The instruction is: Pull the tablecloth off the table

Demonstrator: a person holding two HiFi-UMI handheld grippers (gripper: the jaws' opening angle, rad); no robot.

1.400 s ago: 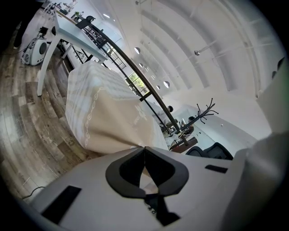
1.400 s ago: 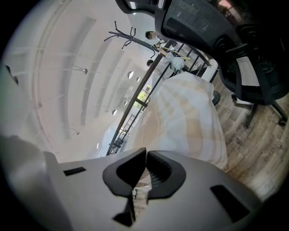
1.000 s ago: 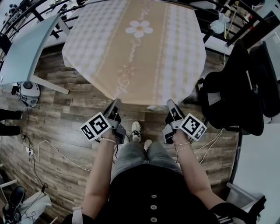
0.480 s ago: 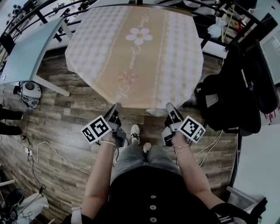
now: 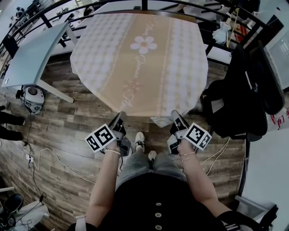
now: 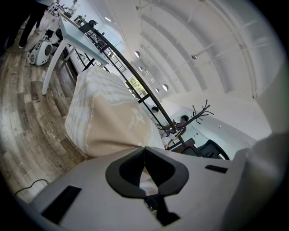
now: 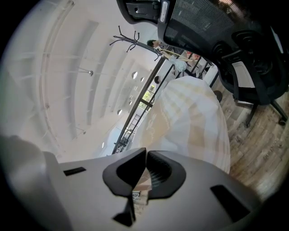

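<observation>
A beige and white checked tablecloth (image 5: 144, 54) with a daisy print covers the round table in the head view. Its near hem hangs toward me. My left gripper (image 5: 118, 118) is shut on the hem at the left, and my right gripper (image 5: 175, 115) is shut on it at the right. In the left gripper view the tablecloth (image 6: 108, 122) runs from the closed left gripper (image 6: 145, 151) up over the table. The right gripper view shows the tablecloth (image 7: 189, 122) stretching away from the closed right gripper (image 7: 146, 155). The tabletop itself is hidden under the cloth.
A grey table (image 5: 31, 56) stands at the left with a white device (image 5: 31, 97) on the floor beside it. Black office chairs (image 5: 244, 94) crowd the right side. Cables (image 5: 54, 158) lie on the wood floor. A railing (image 5: 144, 5) runs behind the table.
Both grippers have moved slightly back toward me with the hem still held, and the cloth has slid a little further off the near edge.
</observation>
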